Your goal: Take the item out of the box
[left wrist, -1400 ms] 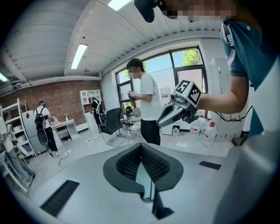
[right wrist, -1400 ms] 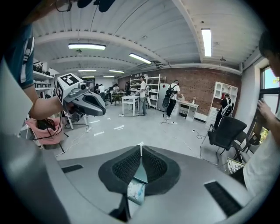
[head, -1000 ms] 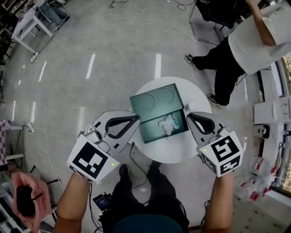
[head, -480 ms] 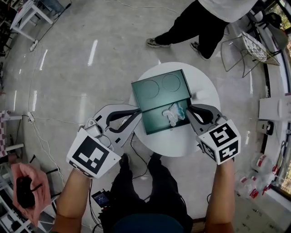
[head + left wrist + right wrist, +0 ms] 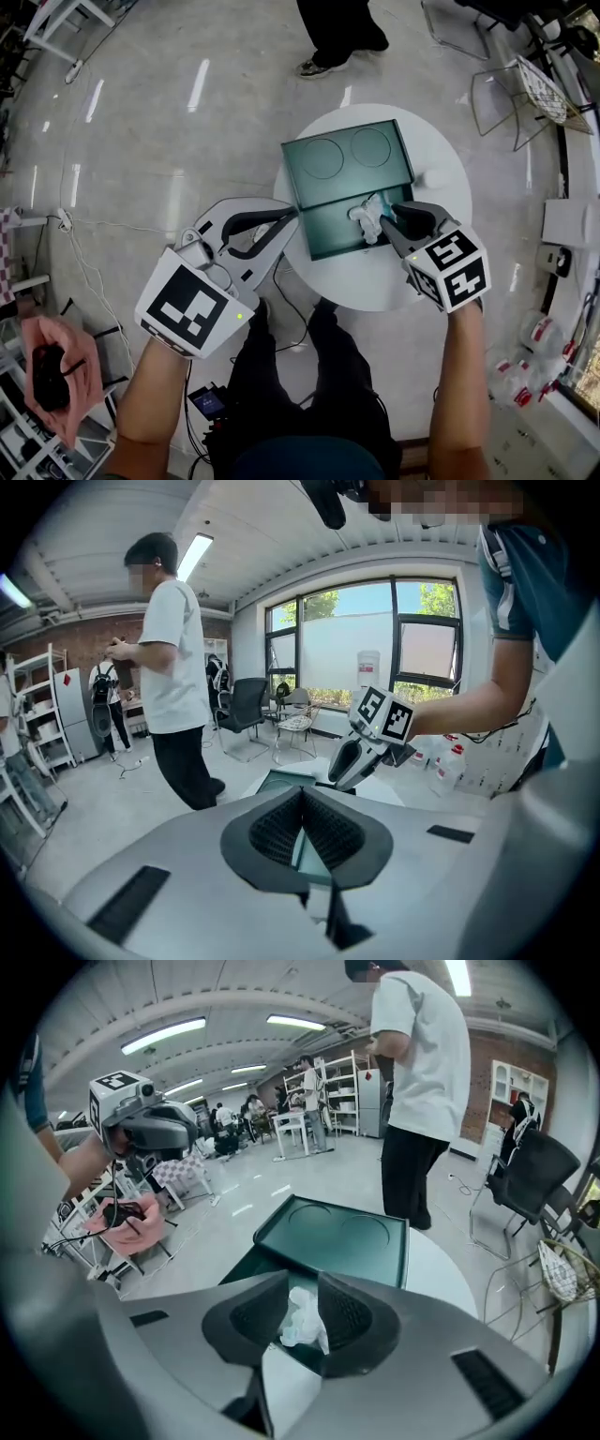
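I see my right gripper point(image 5: 386, 221) low over the green box point(image 5: 323, 234), which sits open on the round white table point(image 5: 375, 286). Its jaws have just been opening and now stand apart, with the crumpled white item point(image 5: 367, 217) between them. The item lies inside the box, at its right end, and I cannot tell if the pads touch it. The lid point(image 5: 349, 161) lies flat behind the box, with two round rings in it. My left gripper point(image 5: 285, 221) is by the left edge of the table, just beside the box, with its jaw tips together and nothing in them. A person point(image 5: 339, 33) stands on the floor past the table
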